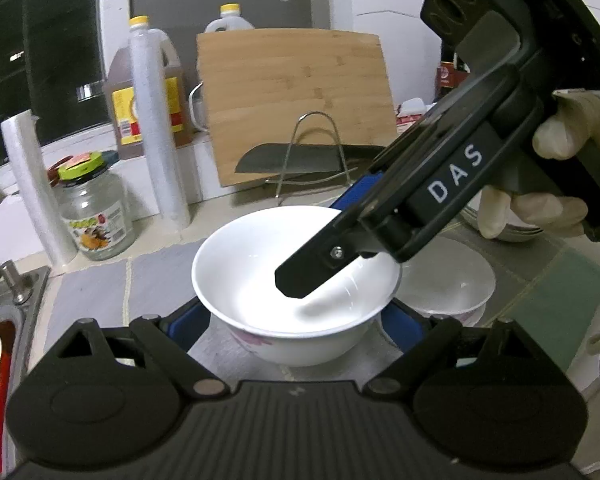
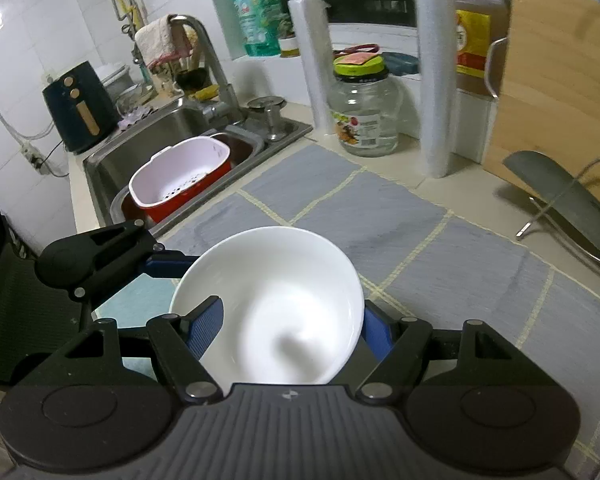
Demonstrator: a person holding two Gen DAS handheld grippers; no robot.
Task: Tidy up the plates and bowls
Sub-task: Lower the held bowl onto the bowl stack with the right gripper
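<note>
A white bowl (image 1: 252, 264) (image 2: 284, 280) with a pink flower print on its outside is caught between both grippers over the grey-tiled counter. My left gripper (image 1: 296, 316) has its blue fingers pressed against the bowl's lower sides. One of those fingers (image 2: 168, 261) touches the bowl's left side in the right wrist view. My right gripper (image 1: 320, 240) (image 2: 290, 312) reaches in from the upper right, one finger inside the bowl and the other outside its wall. A second white bowl (image 1: 452, 280) stands on the counter to the right. A stack of plates (image 1: 512, 232) lies behind the gloved hand (image 1: 572, 128).
A wooden cutting board (image 1: 296, 100) leans at the back, with a cleaver on a wire rack (image 1: 300, 160) in front of it. A glass jar (image 1: 96, 216), white rolls (image 1: 156, 120) and oil bottles stand at the left. The sink (image 2: 140, 148) holds a pink and red strainer basket (image 2: 180, 176).
</note>
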